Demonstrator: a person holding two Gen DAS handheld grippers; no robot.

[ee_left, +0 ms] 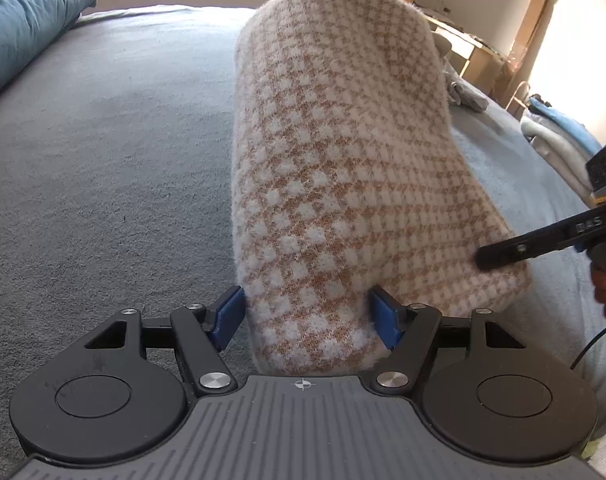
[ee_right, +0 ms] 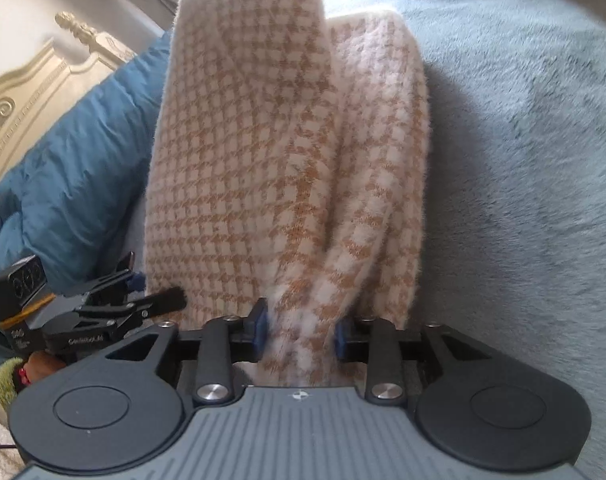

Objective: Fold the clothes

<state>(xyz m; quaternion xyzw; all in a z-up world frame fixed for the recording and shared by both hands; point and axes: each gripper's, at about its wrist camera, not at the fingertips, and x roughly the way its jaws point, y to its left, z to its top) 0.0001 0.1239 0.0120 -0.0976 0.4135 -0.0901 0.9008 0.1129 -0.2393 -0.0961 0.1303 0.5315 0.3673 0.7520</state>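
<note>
Left wrist view: with the left hand-held gripper (ee_left: 309,320) part-open around the sweater (ee_left: 343,160) and the right hand-held gripper (ee_right: 301,334) loosening on its bunched edge, let go evenly so the fold settles flat on the bed (ee_left: 103,160).

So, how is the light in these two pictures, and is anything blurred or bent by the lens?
Left wrist view: sunlight burns out the wall at far right; the houndstooth garment is sharp; the bed cover curves with the fisheye. Right wrist view: the garment throws a soft shadow rightward on the cover; the picture is slightly softer, and the headboard bends.
</note>
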